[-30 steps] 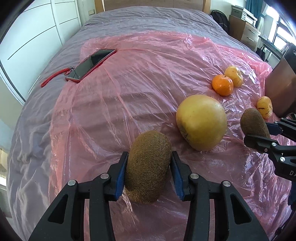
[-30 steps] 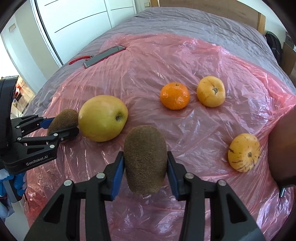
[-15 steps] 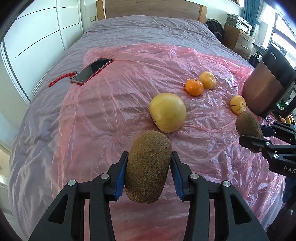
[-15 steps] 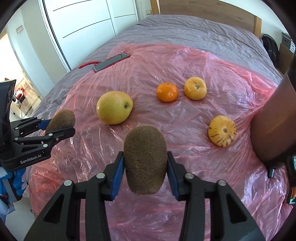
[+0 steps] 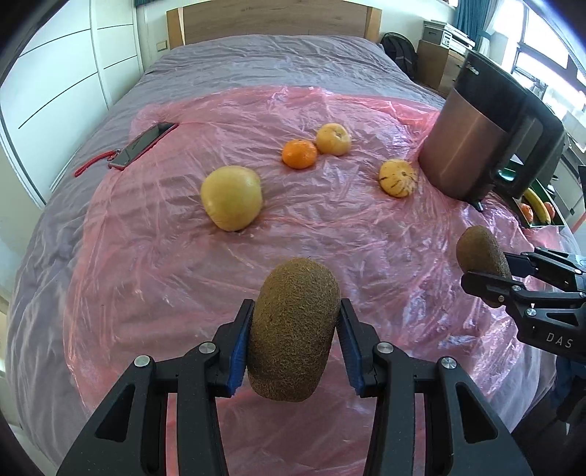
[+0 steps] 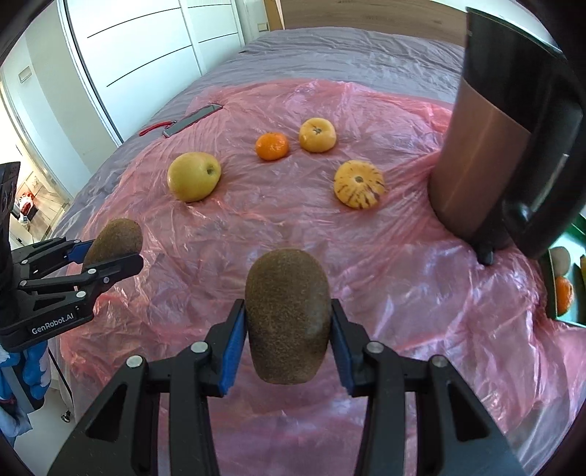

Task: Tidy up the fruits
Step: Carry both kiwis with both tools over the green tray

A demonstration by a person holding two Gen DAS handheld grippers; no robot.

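- Left wrist view: below me lies a bed covered by a grey sheet, with a crinkled pink plastic sheet spread over most of it. A wooden headboard stands at the far end, white wardrobe doors to the left, a window at the upper right.
- My left gripper is closed on a kiwi, its blue pads pressed to both sides, the fruit held above the plastic.
- On the plastic rest a large yellow apple, a mandarin just beside a small yellow fruit, and a striped yellow fruit near a copper-and-black appliance.
- A phone with a red strap lies at the plastic's left edge.
- This view alone shows a backpack and cabinet beside the headboard, and a tray with a banana past the appliance.
- At the right edge my right gripper holds a second kiwi.
- Right wrist view: my right gripper is clamped on its kiwi, held clear of the plastic sheet.
- The same apple, mandarin, small yellow fruit and striped fruit show their stem ends here.
- The appliance looms large at right; only here an open doorway shows at far left.
- My left gripper appears at left, gripping its kiwi.
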